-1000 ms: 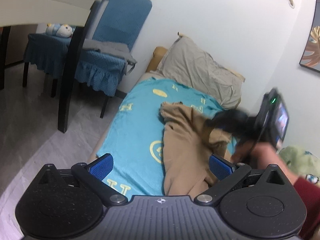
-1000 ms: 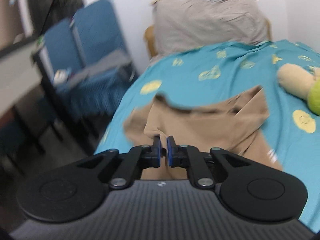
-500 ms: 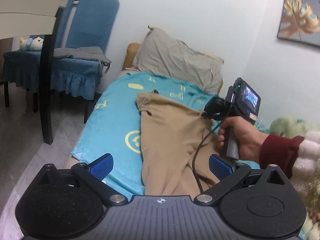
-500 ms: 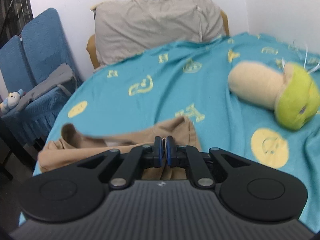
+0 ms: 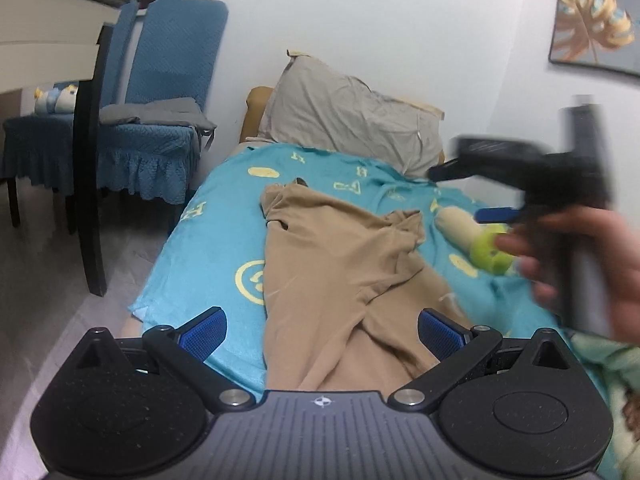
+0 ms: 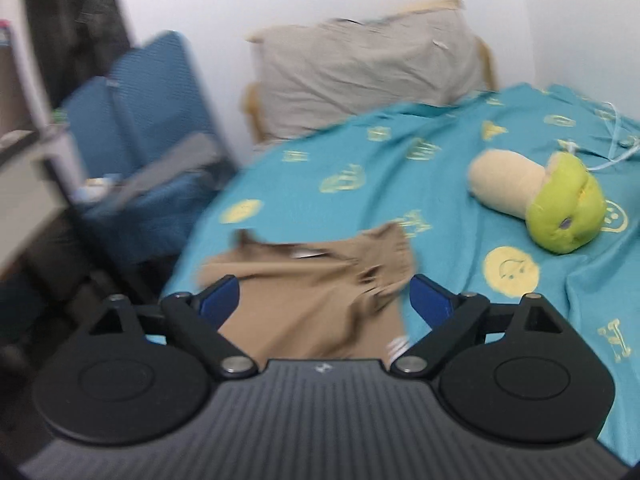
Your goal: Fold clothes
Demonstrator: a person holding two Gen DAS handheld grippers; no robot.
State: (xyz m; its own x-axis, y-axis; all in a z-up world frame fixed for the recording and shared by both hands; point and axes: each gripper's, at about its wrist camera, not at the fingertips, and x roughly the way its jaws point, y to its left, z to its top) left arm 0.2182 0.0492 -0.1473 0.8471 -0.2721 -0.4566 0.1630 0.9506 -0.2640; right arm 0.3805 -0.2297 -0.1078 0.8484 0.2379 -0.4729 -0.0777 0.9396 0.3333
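A tan garment (image 5: 340,276) lies lengthwise on the teal bedsheet (image 5: 212,248), its collar end toward the pillow and its near end hanging off the bed's front. My left gripper (image 5: 322,328) hovers open above the garment's near part, touching nothing. My right gripper (image 6: 325,300) is open too, raised over the crumpled collar end of the tan garment (image 6: 312,292). In the left wrist view the right gripper (image 5: 480,192) shows blurred at the right, held by a hand (image 5: 588,268) above the bed.
A grey pillow (image 5: 352,120) leans at the head of the bed. A beige and green plush toy (image 6: 540,196) lies on the sheet to the right. Blue-covered chairs (image 5: 160,92) and a dark table leg (image 5: 90,196) stand left of the bed. A picture (image 5: 592,16) hangs on the wall.
My right gripper has opened and let go of the garment, which now lies on the bed. The right gripper has lifted and swings, blurred. The left gripper stays open.
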